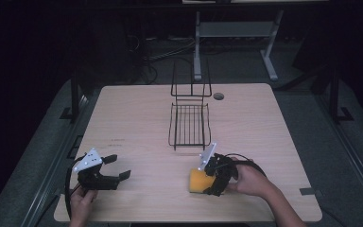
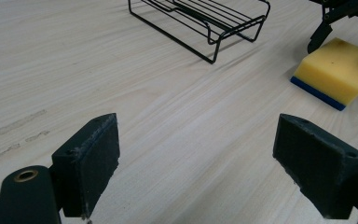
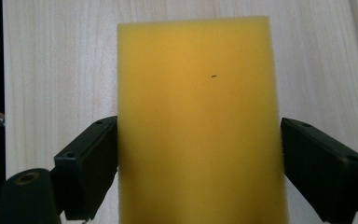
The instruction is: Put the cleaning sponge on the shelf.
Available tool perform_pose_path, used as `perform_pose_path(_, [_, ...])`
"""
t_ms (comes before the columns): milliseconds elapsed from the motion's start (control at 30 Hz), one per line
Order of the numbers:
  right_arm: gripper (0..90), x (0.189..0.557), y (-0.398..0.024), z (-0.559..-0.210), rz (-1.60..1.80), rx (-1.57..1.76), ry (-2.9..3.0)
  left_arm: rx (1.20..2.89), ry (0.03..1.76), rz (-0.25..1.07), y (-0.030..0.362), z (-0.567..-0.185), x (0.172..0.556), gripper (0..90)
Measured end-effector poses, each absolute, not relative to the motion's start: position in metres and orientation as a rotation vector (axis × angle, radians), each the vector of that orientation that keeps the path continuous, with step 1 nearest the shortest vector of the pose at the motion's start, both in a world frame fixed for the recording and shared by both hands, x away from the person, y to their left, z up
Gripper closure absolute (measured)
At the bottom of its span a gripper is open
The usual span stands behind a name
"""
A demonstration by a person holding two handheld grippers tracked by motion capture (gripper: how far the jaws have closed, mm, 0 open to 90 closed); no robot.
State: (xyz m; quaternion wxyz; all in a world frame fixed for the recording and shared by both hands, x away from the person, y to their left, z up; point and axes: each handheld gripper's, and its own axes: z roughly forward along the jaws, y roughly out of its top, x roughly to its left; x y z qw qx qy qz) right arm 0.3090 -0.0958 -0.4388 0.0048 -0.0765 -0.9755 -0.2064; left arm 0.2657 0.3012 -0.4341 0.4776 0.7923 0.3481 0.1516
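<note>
Pale wood-grain table (image 1: 137,113), dark surroundings, metal frame legs on the floor beyond.

Item 1, near left: left gripper (image 1: 115,174), held low over the table by the person's left hand (image 1: 81,201). Jaws spread wide, nothing between them but bare tabletop in the left gripper view.

Item 2, far centre: black wire rack (image 1: 189,124), standing unloaded, well apart from both grippers.

Item 3, near right: yellow sponge (image 3: 198,121), lying flat on the table, thin blue scouring layer (image 2: 318,94) underneath. Judged light, soft and compressible, not fragile; foam should give under pressure rather than slip. Best taken across its two long sides, near the middle, with moderate squeeze.

Item 4, near right: right gripper (image 3: 198,161), straddling the sponge. Jaws set at either long side, pads at or just against the foam, no visible denting; a firm grasp is not yet evident.
</note>
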Motion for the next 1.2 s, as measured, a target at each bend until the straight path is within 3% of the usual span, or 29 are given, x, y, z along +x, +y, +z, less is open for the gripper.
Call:
perform_pose_path(1000, [14.7,0.3066,-0.0942,-0.4477,-0.637,-0.237,-3.078,1.932,0.847,0.370,0.3016,-0.4335,0.2653,14.1])
perform_pose_path(1200, [19.1,0.3068,-0.0947,-0.4475,-0.637,-0.225,-3.070,1.930,0.852,0.368,0.3018,-0.4335,0.2656,14.1])
